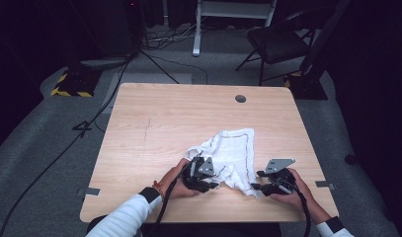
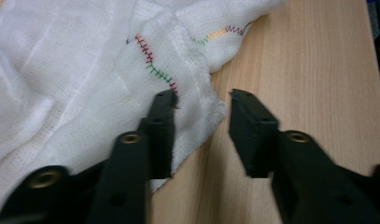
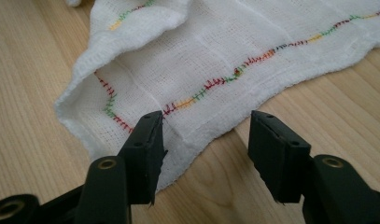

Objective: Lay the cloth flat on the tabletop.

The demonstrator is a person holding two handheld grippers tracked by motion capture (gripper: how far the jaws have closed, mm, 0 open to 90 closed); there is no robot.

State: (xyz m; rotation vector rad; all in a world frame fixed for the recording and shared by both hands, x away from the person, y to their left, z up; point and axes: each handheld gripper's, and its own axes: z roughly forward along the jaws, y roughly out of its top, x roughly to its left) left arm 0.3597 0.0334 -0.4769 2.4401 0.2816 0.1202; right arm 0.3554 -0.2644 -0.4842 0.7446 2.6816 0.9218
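Light falls from overhead onto the table point(image 1: 154, 123); the room around it is dark. Close views are bright, near jaws blurred.

wooden table point(image 1: 154, 123); white cloth point(image 1: 233, 153) on it

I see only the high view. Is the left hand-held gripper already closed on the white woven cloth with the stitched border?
Observer: No. The left hand-held gripper is open; one jaw lies over a corner of the white woven cloth, the other over the bare light wooden table.
Operator: And the other one?
Observer: The right hand-held gripper is open too, with the cloth's hem between its jaws, not pinched.
Operator: The border looks dark to me.
Observer: Up close, the stitching is red, green and yellow.
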